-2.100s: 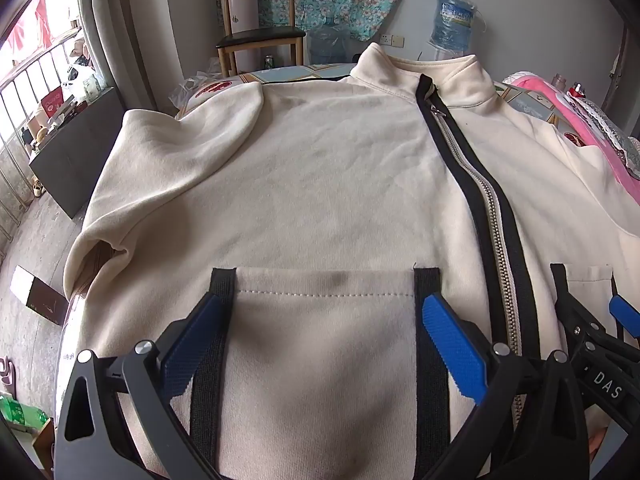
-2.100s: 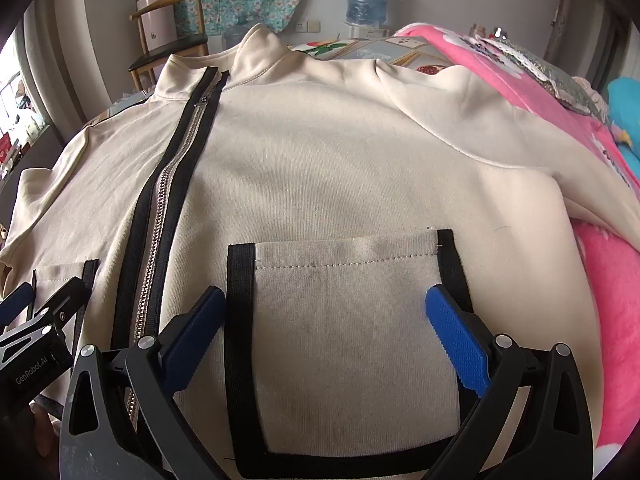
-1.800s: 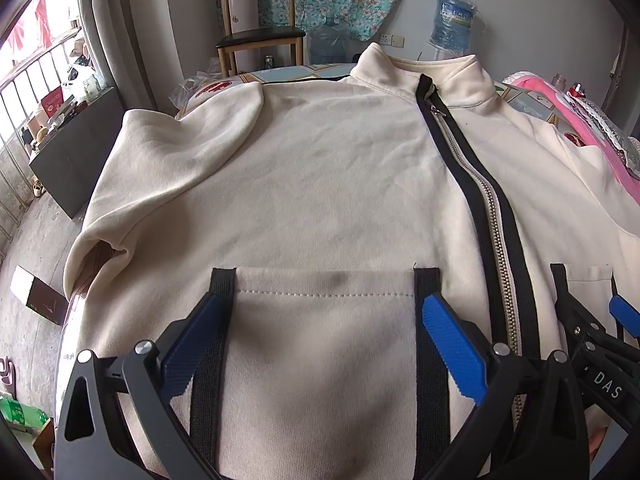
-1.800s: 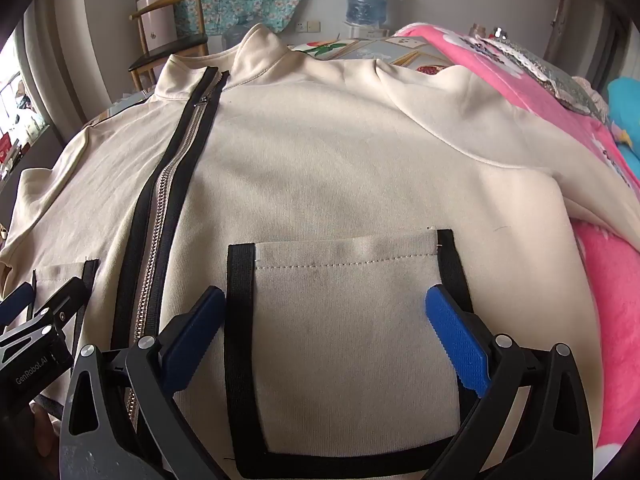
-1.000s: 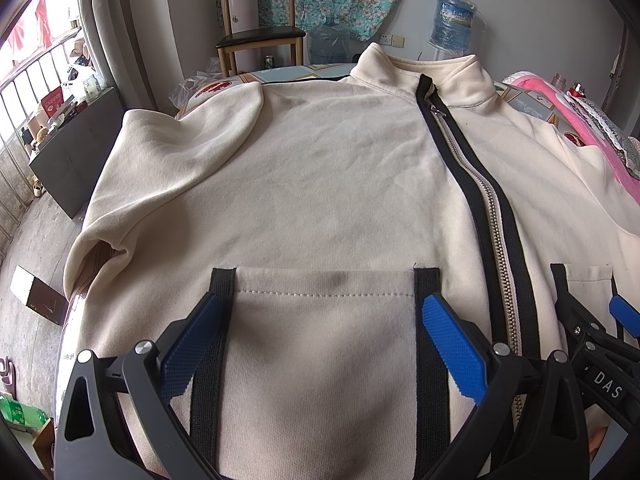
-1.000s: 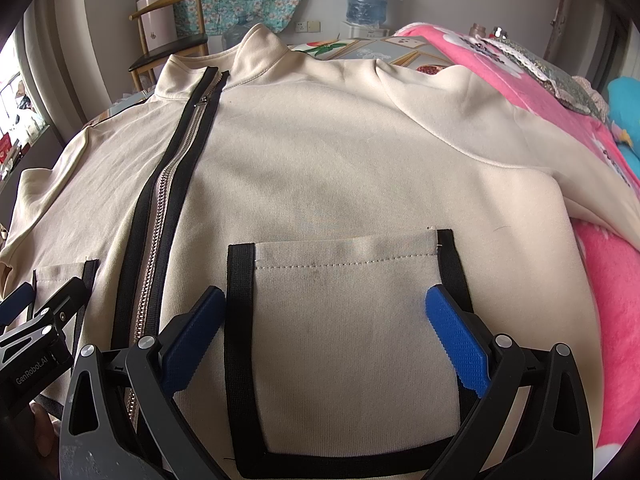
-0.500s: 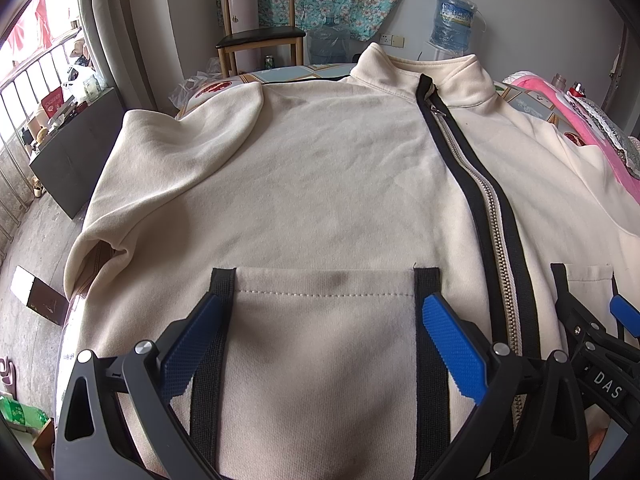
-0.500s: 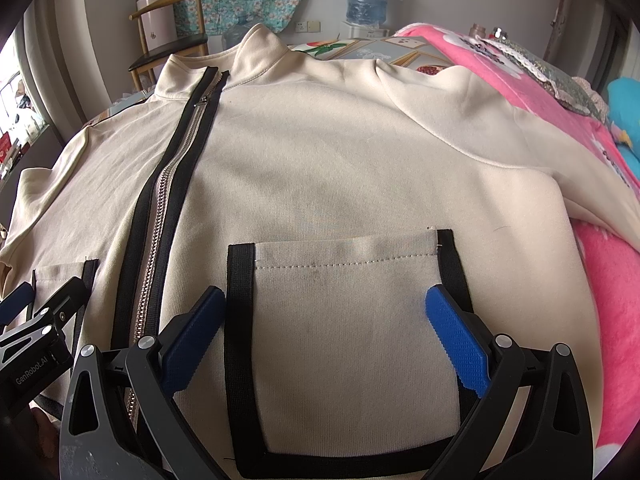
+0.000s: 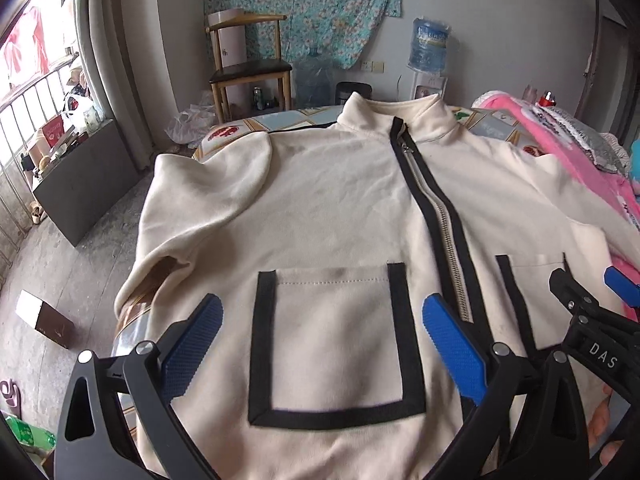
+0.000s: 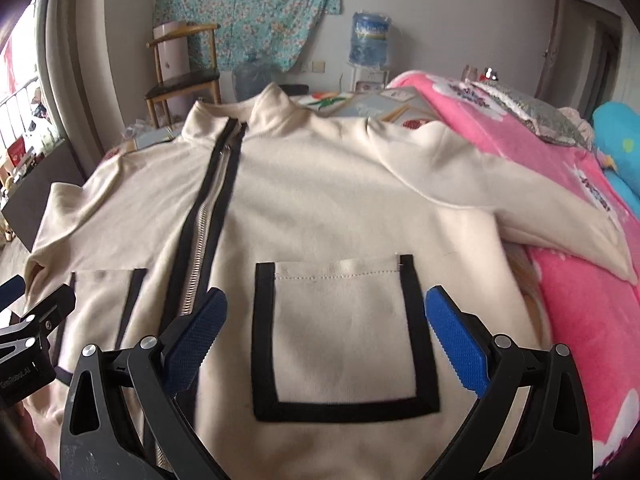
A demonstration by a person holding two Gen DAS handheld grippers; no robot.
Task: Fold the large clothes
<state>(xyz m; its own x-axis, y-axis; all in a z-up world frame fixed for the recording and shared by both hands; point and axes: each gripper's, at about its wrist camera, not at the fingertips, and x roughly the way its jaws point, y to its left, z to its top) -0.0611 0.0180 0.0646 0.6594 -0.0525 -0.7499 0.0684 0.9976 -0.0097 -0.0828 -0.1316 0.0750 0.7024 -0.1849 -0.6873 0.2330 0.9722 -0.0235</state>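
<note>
Left gripper [image 9: 322, 344]: I see fingers apart, framing a pocket.
Right gripper [image 10: 326, 336]: fingers apart over jacket [image 10: 320, 200].

In the left wrist view, white capitals "DAS" stood on the black body of the right gripper [image 9: 618, 292], beside the cream jacket [image 9: 340, 208]; in the right wrist view, small pale print on the black body of the left gripper [image 10: 8, 292], at the jacket's other side, seemed to read "GenRobot.AI", though blurred; the label on the water bottle [image 9: 430, 45] beyond the jacket's collar was too small to read; nothing else bore legible text.
</note>
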